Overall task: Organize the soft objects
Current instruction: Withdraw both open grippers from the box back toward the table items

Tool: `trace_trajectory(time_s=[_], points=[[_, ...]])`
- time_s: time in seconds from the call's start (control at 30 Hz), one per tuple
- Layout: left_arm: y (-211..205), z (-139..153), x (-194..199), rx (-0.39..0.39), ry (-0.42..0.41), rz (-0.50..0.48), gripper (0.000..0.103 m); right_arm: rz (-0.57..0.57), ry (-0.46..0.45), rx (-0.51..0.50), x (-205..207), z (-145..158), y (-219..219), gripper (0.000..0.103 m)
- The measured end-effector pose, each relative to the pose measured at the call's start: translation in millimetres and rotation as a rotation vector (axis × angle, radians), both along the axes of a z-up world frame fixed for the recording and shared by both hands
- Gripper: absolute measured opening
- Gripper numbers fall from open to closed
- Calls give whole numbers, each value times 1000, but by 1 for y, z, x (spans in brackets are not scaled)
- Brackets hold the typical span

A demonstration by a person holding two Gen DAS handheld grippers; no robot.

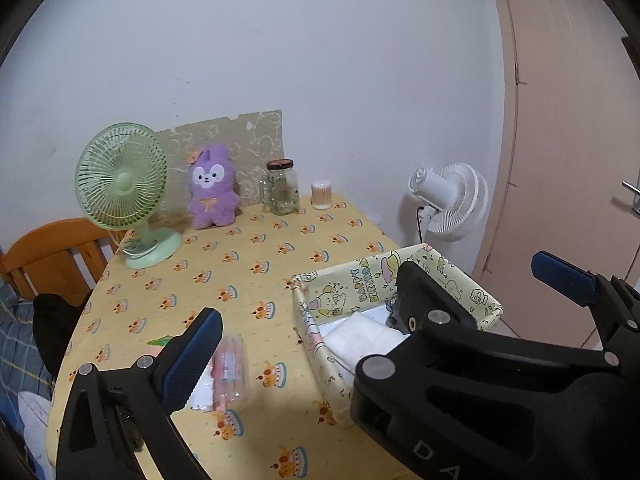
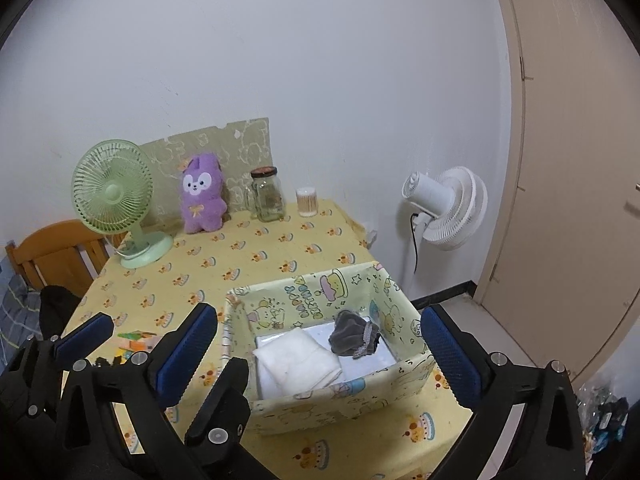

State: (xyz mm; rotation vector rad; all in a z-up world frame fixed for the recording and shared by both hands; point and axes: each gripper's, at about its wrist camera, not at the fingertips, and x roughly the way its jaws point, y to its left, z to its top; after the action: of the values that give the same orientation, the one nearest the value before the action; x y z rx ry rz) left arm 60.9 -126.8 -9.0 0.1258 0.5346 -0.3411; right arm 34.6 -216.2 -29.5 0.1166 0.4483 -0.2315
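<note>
A yellow cartoon-print fabric box (image 2: 280,406) stands on the table's near right; it also shows in the left wrist view (image 1: 316,344). Inside lie a folded white cloth (image 2: 298,360) and a crumpled grey cloth (image 2: 354,334). My right gripper (image 2: 320,354) is open and empty, its fingers straddling the box above it. My left gripper (image 1: 380,312) is open and empty, to the left of the box; it also shows in the right wrist view (image 2: 148,330). A pink-and-white soft packet (image 1: 224,372) lies on the table by the left fingertip. A purple plush toy (image 2: 200,200) stands at the back.
A green desk fan (image 2: 116,200), a glass jar (image 2: 268,196) and a cotton swab tub (image 2: 307,202) stand along the back wall. A white fan (image 2: 448,208) stands beyond the right table edge. A wooden chair (image 2: 52,252) is at left. Colourful small items (image 2: 136,342) lie near the left gripper.
</note>
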Motion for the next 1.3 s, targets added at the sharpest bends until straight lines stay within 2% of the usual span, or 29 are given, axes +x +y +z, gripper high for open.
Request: trace_trajectory(time_s=[0.37,0.57,0.8,1.3], points=[[28,8,-17,-13,-26,43,103,49,-22,-26,-13,13,28,103],[46,10,-24,-26,-68,85,103,85,-50,-25,-17,14,44,103],[64,6,-27,-6,-93,135,103,136,-81,-2,-14,8,60,103],[97,-25,-7,-7,3,202,99,212,-23,31,17,-22,94,103]])
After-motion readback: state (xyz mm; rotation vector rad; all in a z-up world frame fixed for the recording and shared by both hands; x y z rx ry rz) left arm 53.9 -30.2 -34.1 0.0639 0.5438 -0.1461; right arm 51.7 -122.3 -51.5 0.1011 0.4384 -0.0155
